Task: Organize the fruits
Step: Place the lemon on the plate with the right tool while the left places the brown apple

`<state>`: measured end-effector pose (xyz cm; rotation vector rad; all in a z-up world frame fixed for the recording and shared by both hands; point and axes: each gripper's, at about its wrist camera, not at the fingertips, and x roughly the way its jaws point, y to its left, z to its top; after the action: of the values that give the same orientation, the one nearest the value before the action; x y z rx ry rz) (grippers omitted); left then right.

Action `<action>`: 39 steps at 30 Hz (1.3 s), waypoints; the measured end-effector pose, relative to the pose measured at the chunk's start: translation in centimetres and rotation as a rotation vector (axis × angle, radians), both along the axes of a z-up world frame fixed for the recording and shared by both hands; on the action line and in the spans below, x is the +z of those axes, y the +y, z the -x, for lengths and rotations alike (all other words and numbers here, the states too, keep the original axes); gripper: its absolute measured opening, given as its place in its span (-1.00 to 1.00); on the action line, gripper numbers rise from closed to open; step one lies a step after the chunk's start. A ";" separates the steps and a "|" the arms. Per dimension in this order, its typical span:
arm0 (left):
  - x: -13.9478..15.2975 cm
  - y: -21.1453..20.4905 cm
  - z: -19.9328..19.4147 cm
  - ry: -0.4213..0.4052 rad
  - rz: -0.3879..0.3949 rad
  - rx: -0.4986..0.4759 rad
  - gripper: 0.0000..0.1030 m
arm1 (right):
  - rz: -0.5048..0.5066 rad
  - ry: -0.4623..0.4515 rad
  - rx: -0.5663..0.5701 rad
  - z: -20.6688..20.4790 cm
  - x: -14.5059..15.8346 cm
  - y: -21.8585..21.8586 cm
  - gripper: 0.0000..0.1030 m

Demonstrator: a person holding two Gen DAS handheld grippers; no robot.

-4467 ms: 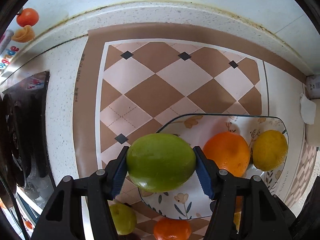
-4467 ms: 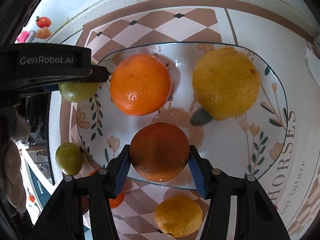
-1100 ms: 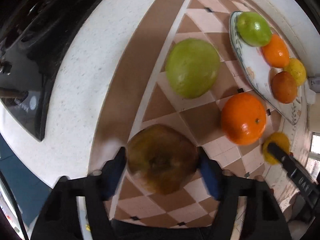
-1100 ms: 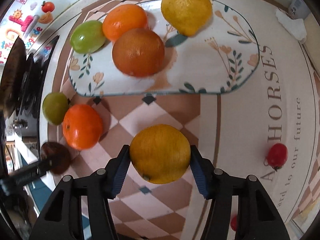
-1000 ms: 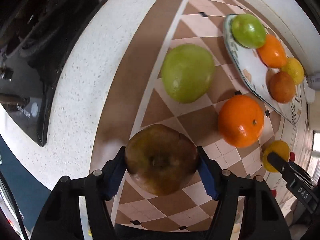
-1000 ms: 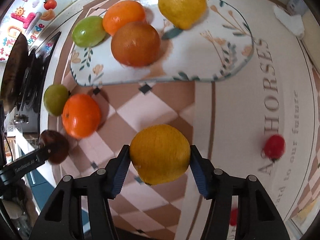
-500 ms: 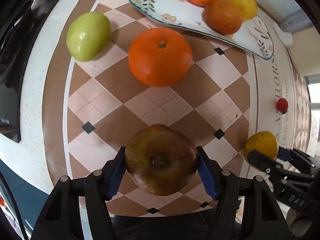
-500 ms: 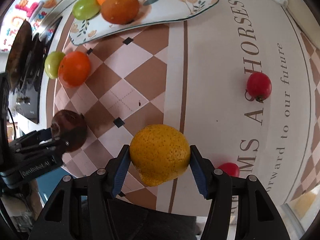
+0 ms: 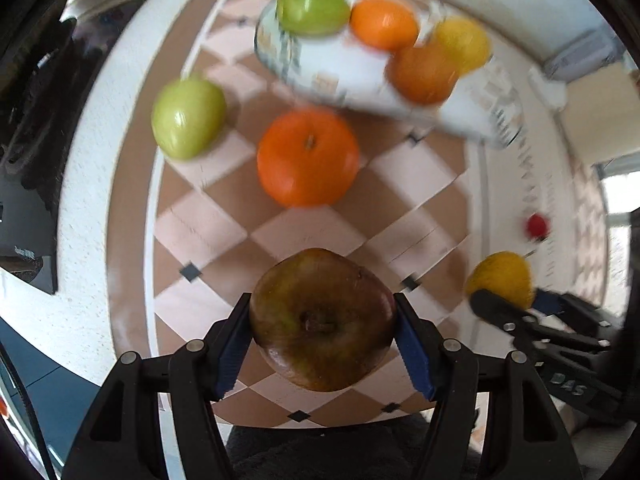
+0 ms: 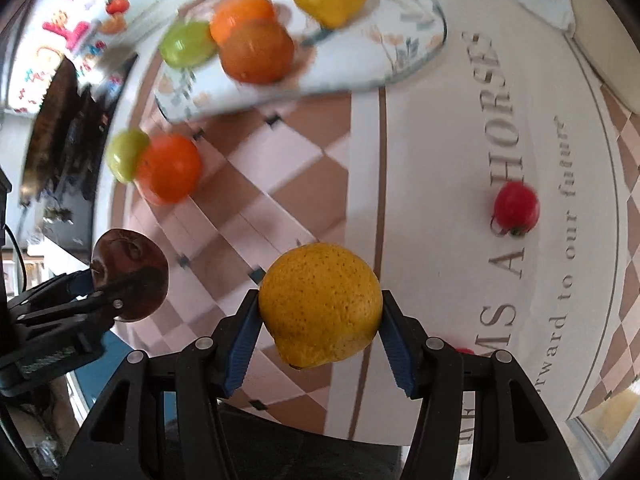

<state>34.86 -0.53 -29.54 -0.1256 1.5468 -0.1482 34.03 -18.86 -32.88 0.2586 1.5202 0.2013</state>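
My left gripper (image 9: 322,332) is shut on a dark brown apple (image 9: 322,318), held above the checkered mat near the counter's front edge. My right gripper (image 10: 318,316) is shut on a yellow-orange citrus (image 10: 320,304), also held above the mat. Each gripper shows in the other's view: the apple (image 10: 128,274) at left, the citrus (image 9: 500,278) at right. The floral plate (image 9: 360,76) at the back holds a green fruit (image 9: 312,8), an orange (image 9: 382,22), a darker orange (image 9: 422,72) and a lemon (image 9: 464,42). A green fruit (image 9: 188,118) and an orange (image 9: 308,158) lie on the mat.
A red cherry tomato (image 10: 516,208) lies on the lettered part of the mat, and another red one (image 10: 464,351) peeks out behind my right gripper. A black stove (image 9: 28,128) is at the left. The counter's front edge is just below both grippers.
Both grippers keep their fruit and have swung slightly; the plate and loose fruits have shifted in view and are motion-blurred. Since 4.5 s ago, a green fruit and a dark orange were left on the plate.
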 end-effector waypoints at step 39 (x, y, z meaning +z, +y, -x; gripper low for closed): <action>0.5 -0.2 -16.5 0.032 -0.091 0.005 0.72 | 0.146 -0.074 -0.066 -13.9 3.2 -3.7 0.79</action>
<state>51.33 -0.69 -29.03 -0.0601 1.5819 -0.0717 47.89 -22.59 -29.69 0.1823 1.4434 0.0465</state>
